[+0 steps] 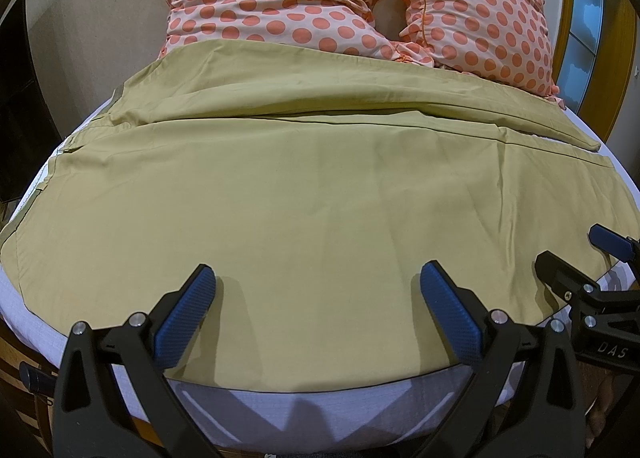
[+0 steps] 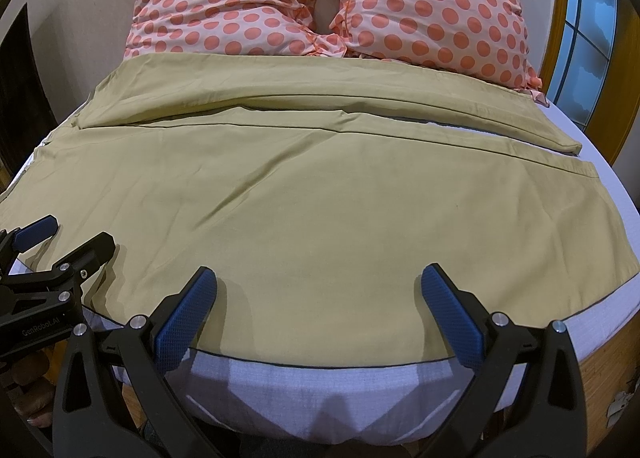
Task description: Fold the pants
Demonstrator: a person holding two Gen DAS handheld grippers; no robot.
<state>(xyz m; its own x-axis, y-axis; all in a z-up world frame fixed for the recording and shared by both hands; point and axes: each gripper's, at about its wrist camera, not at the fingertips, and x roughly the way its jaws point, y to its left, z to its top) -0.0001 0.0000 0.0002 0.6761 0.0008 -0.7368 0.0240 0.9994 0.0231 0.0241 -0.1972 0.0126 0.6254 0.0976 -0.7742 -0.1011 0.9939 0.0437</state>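
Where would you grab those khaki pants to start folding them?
Pinch the near long edge of the pants, coming in low from the front. That edge lies flat along the white sheet, right under the open left gripper and right gripper, so the near leg could fold over the far one.

Both wrist views low, close, side by side, perhaps parallel, toward shared pants [image 1: 304, 194] and pillows [image 2: 320, 2].

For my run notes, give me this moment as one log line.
task: fold pants | pants: spread flat on bed, legs side by side | left gripper: open, empty | right gripper: open, empty
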